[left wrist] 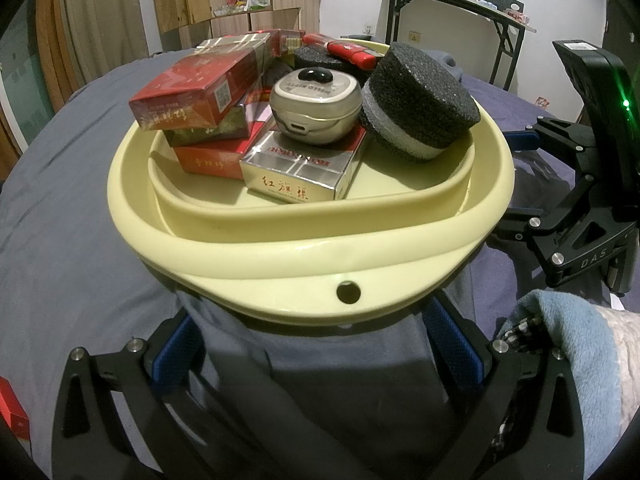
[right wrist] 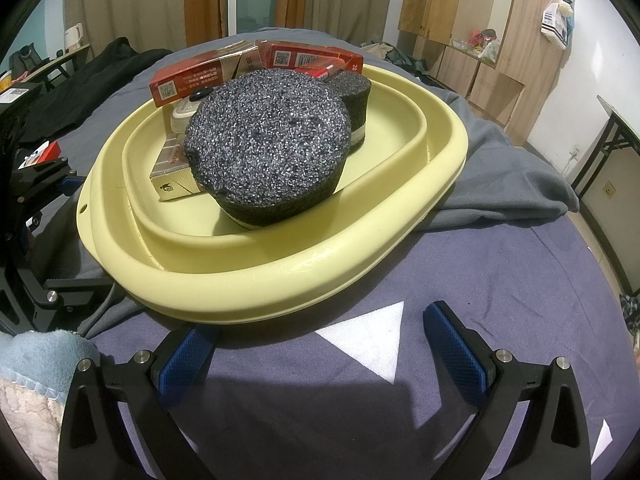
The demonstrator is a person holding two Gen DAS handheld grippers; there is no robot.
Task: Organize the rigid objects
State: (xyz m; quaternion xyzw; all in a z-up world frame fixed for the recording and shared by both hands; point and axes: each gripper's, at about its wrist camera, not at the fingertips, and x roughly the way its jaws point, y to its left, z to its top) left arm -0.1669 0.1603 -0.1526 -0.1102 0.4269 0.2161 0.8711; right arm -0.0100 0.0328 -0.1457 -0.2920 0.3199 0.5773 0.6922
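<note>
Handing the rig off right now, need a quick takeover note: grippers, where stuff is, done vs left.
Left gripper: open, empty, at the near rim of the yellow basin.
Right gripper: open, empty, on the bedsheet just short of the basin.
In the basin: cigarette boxes, silver case, two black foam discs, red lighter.
Done: those items gathered.
Left: one red box lies outside by the left gripper; may need collecting.

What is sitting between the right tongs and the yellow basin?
Nothing visible. The right tongs are open, with only bare blue-grey bedsheet between them and the near rim of the yellow basin.
</note>
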